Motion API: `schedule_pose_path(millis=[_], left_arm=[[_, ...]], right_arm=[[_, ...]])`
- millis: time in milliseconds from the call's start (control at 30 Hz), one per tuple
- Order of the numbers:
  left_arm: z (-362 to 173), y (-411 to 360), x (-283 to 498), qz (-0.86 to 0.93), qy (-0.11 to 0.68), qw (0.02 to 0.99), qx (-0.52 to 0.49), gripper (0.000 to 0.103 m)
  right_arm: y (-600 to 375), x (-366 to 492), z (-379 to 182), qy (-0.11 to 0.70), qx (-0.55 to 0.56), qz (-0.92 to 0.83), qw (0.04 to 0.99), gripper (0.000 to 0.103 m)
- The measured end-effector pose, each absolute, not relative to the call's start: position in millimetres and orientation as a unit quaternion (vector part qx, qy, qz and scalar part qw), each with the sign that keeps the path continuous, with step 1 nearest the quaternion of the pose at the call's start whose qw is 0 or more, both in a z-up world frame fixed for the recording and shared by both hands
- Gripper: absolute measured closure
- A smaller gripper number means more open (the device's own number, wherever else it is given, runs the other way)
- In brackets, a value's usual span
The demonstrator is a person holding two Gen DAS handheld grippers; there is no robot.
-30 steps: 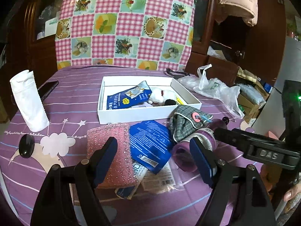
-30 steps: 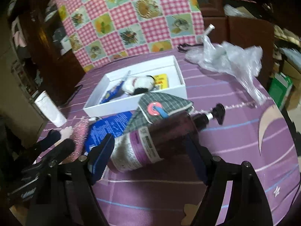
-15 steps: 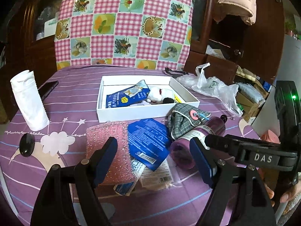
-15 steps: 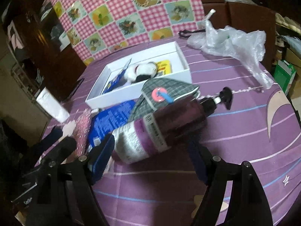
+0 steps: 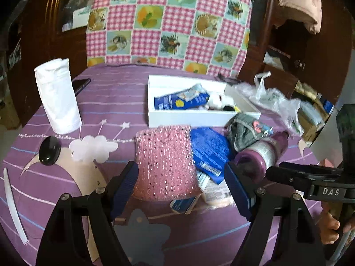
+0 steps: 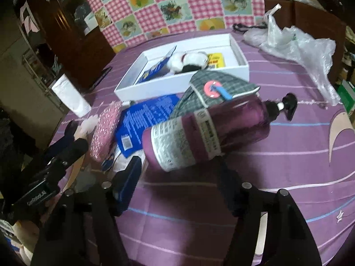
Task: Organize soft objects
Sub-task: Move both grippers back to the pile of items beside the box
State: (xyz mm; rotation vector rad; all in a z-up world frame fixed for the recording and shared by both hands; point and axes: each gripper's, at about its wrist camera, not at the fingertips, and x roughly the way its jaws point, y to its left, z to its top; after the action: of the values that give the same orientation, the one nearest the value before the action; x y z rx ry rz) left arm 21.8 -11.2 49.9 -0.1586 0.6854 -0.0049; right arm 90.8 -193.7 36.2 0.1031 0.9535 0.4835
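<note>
1. Both grippers have dropped closer to the clutter.
2. Left gripper [image 5: 182, 186] gapes wide around the pink sponge [image 5: 164, 161], not pressing.
3. Right gripper [image 6: 177, 175] is closing, purple bottle [image 6: 206, 133] between its jaws, beside the white box [image 6: 182, 82].

One white box [image 5: 184, 118], one purple bottle [image 6: 206, 133], one pink sponge [image 5: 164, 161], one plaid pouch [image 6: 210, 84], one white roll [image 5: 57, 97] and two blue packets [image 5: 208, 148] [image 5: 179, 100] are counted.

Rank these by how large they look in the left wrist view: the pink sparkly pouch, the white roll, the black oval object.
1. pink sparkly pouch, though it lies closest to the camera, which enlarges it
2. white roll, farther away, so its true size may be similar
3. black oval object, clearly smallest
</note>
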Motion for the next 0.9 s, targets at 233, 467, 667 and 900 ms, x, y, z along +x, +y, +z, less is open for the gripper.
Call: schedule_pose_path(millis=[233, 467, 667, 900], left_arm=[[40.6, -9.9, 25.1, 0.022, 0.369, 0.927, -0.064, 0.024], [33.0, 18.9, 26.7, 0.061, 0.394, 0.91, -0.109, 0.024], [29.8, 29.5, 23.1, 0.075, 0.397, 0.906, -0.127, 0.024], [31.7, 21.5, 21.7, 0.067, 0.395, 0.91, -0.11, 0.024]], right_arm=[[-168.1, 84.4, 24.8, 0.48, 0.049, 0.284, 0.829, 0.046], [-141.3, 96.4, 13.1, 0.495, 0.049, 0.269, 0.825, 0.047], [-115.7, 90.1, 13.4, 0.473, -0.024, 0.245, 0.846, 0.047], [-105.6, 83.1, 11.7, 0.452, -0.108, 0.249, 0.849, 0.049]])
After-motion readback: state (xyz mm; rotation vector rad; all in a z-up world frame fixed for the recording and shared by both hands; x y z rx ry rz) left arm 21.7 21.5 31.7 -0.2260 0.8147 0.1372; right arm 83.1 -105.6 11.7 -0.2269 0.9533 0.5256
